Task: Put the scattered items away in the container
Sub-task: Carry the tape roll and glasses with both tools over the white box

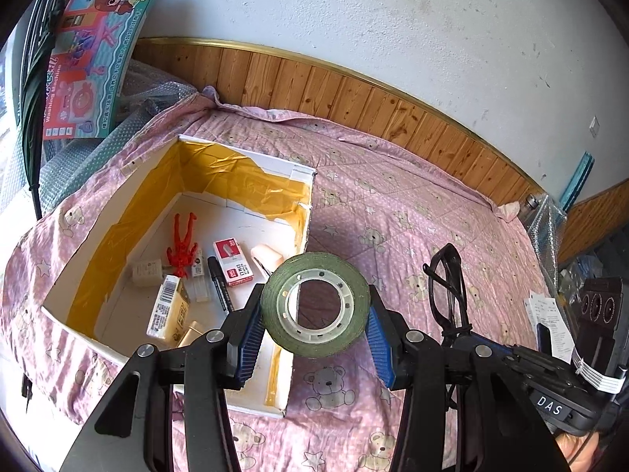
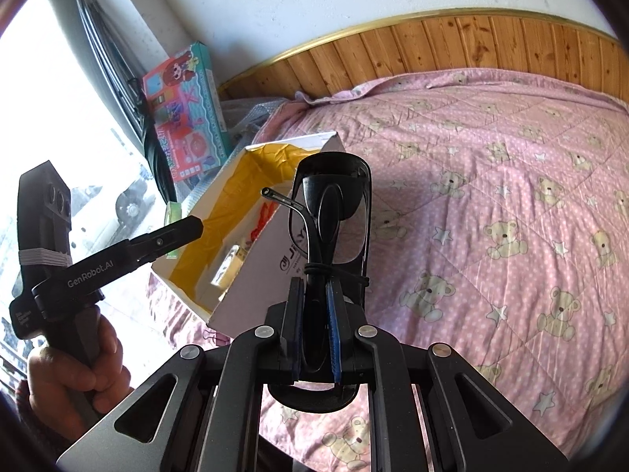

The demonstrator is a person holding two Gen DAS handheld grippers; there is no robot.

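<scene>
Pink bedspread under your open box, its near contents hidden by your left gripper clamping the green tape roll above the rim, your right gripper pinching folded black glasses, lenses partly hidden.

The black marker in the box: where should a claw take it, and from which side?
Grip the black marker mid-barrel, coming straight down from above. It lies flat on the floor of the box, walls blocking side approaches. Set the fingers across its length; the stapler box beside it leaves little room.
</scene>
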